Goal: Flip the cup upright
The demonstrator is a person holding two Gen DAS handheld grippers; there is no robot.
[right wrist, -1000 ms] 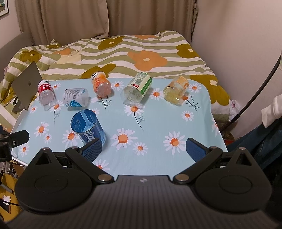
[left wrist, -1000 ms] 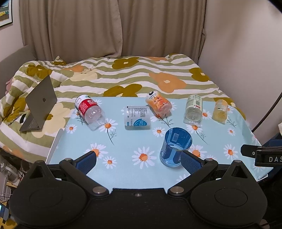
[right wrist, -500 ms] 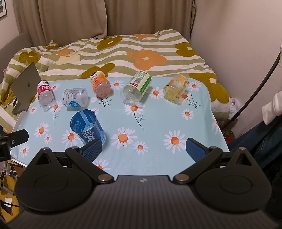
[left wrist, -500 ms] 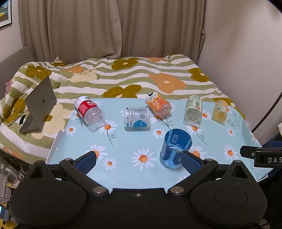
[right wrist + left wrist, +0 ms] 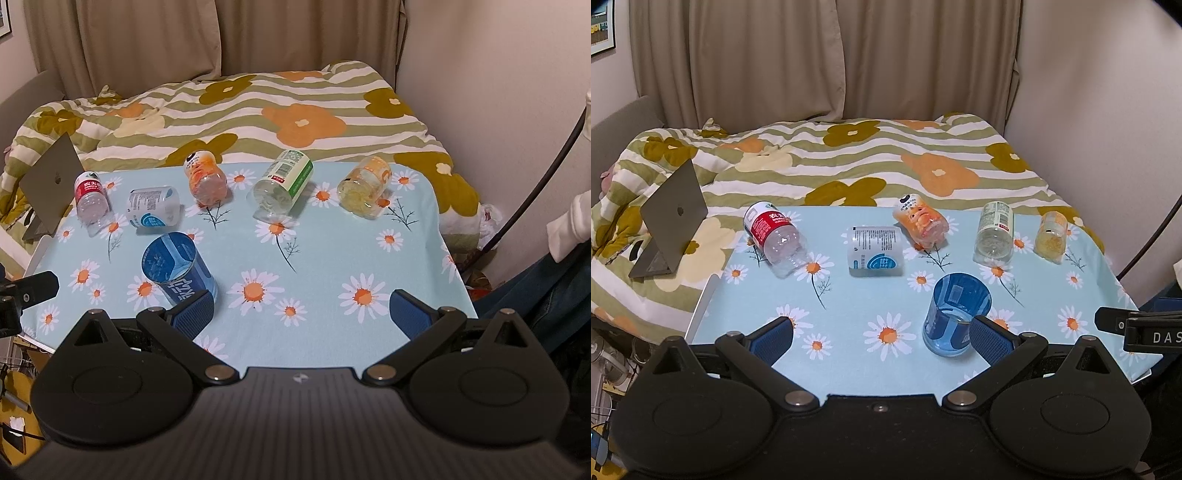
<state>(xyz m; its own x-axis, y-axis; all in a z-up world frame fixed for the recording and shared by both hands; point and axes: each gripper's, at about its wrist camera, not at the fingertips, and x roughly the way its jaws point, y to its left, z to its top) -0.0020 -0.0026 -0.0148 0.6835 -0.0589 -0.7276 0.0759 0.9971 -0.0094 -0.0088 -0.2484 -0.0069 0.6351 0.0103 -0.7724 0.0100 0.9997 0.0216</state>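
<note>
- Two claws are held low at the near edge of the counter (image 5: 849, 373), both spread wide and gripping nothing: the left claw (image 5: 882, 338) and the right claw (image 5: 301, 312).
- One blue cup (image 5: 955, 314) is seen standing mouth-up on the daisy cloth, between the two claws; it is just beside the left claw's right pad and the right claw's left pad, though contact cannot be judged.
- Five cut bottle-cups are laid on their sides in a row farther back, well apart from both claws: red-labelled (image 5: 775, 240), white and blue (image 5: 874, 251), orange (image 5: 921, 221), green-labelled (image 5: 994, 234) and yellow (image 5: 1051, 238); they are judged to be waiting their turn.
- Since the blue cup is already upright, the spread pads are judged to be a release.
- Compared with a second ago, almost nothing is changed: the cup and the bottles are found in the same places, and both claws are kept equally wide.
</note>
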